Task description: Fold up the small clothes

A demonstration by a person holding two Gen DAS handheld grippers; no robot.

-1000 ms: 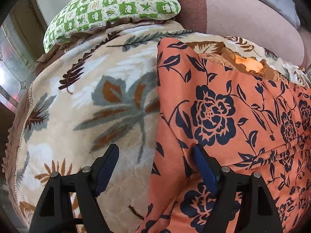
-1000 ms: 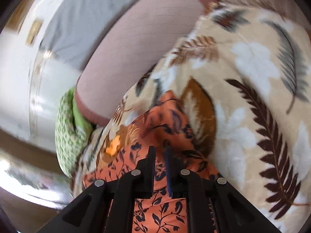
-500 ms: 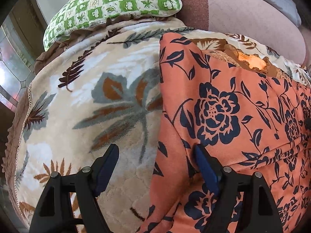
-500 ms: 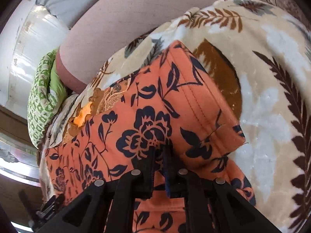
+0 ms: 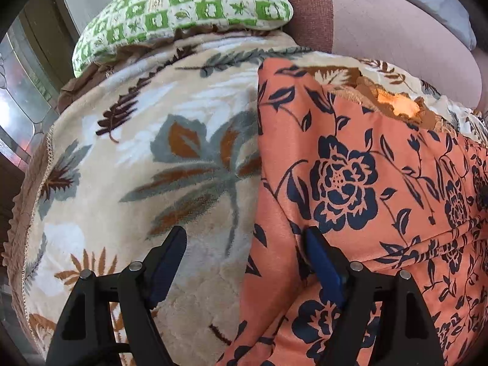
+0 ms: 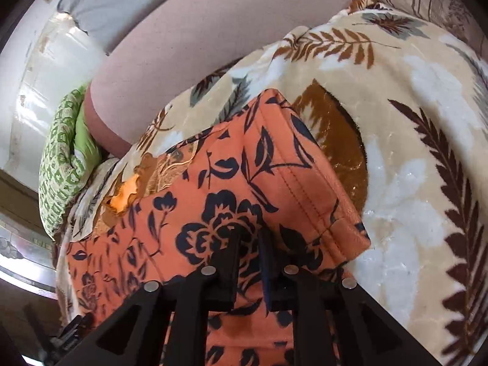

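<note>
- Garment (image 5: 350,164): orange cloth with dark blue flowers, lying on the leaf-patterned blanket (image 5: 158,164) over a sofa; one layer already lies doubled over the rest, its stitched hem (image 6: 302,180) running toward the near right corner.
- Right tool (image 6: 248,244): narrow gap, jaws opening, low over the folded layer. Cloth lies just under and between the tips; whether the pads still pinch it I cannot tell for certain. Judged as the release at the end of a fold.
- Left tool (image 5: 244,262): jaws wide apart, gripping nothing. One finger (image 5: 320,262) rests over the garment's left edge, the other over bare blanket.
- Doing the release well, as a judgement: open fully before lifting away, so the pads do not drag the top layer off line.
- Left edge looks straight; the edge along the lower fold looks a little puffed. A light press there would flatten it.
- Risk: plush blanket gives little resistance, so any sideways pull may shift the whole piece.
- Green patterned cushion (image 5: 189,9) sits well apart, no obstacle.
</note>
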